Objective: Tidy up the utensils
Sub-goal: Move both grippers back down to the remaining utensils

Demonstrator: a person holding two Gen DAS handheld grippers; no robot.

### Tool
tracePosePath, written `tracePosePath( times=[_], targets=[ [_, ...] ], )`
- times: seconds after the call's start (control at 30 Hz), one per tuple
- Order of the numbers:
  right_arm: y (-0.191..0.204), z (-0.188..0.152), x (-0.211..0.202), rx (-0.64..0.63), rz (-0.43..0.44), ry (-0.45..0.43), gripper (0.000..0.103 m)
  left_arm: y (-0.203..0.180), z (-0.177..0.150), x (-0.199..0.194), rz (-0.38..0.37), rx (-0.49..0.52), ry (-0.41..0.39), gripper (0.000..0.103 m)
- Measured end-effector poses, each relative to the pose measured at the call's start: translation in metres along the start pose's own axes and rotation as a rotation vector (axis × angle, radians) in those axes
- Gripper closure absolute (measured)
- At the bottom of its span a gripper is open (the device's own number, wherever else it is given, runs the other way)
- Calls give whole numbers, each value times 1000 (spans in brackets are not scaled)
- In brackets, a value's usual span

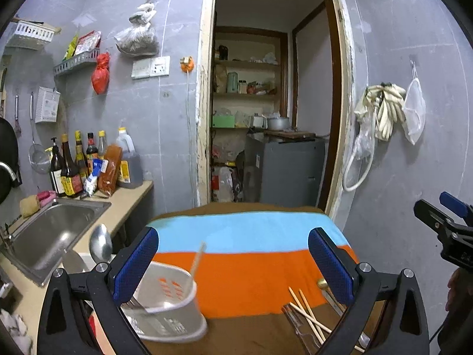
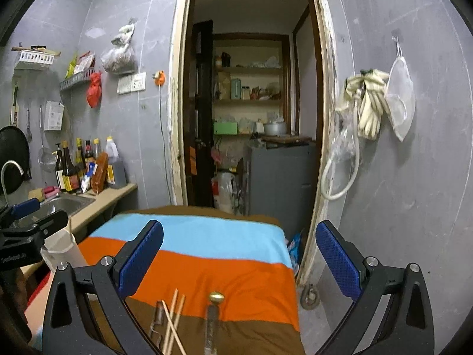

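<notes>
A white slotted utensil holder (image 1: 168, 304) stands on the striped cloth (image 1: 245, 278) at the lower left, with a chopstick and a fork in it. A metal spoon (image 1: 100, 244) rises just left of it. My left gripper (image 1: 233, 236) is open above the cloth with nothing between its fingers, and the holder sits by its left finger. Two wooden chopsticks (image 2: 174, 319), a gold-tipped utensil (image 2: 214, 316) and a dark-handled utensil (image 2: 158, 316) lie on the brown stripe. Above them my right gripper (image 2: 241, 227) is open and holds nothing. Each gripper shows at the edge of the other's view.
A steel sink (image 1: 56, 230) and several sauce bottles (image 1: 77, 165) are on the counter at the left. An open doorway (image 2: 251, 118) to a pantry lies ahead. Gloves and a hose (image 2: 363, 109) hang on the right wall. The table's right edge drops to the floor.
</notes>
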State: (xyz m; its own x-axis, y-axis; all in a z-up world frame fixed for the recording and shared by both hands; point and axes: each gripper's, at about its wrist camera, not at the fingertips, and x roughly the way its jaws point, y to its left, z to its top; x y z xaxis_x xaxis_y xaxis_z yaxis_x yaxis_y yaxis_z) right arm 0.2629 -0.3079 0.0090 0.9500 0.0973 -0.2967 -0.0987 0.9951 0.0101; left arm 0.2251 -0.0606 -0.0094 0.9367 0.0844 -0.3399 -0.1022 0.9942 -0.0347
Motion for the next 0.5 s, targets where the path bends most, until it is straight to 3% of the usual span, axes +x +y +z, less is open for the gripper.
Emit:
tracePosePath(
  times=[0.2,0.5],
  targets=[
    [-16,-23,22,-7,16,66,2,-16,-24,10,13,6,71,1],
    [-33,-61,52,22,83,187,2,-35,-65,46,2,11,269,1]
  ],
)
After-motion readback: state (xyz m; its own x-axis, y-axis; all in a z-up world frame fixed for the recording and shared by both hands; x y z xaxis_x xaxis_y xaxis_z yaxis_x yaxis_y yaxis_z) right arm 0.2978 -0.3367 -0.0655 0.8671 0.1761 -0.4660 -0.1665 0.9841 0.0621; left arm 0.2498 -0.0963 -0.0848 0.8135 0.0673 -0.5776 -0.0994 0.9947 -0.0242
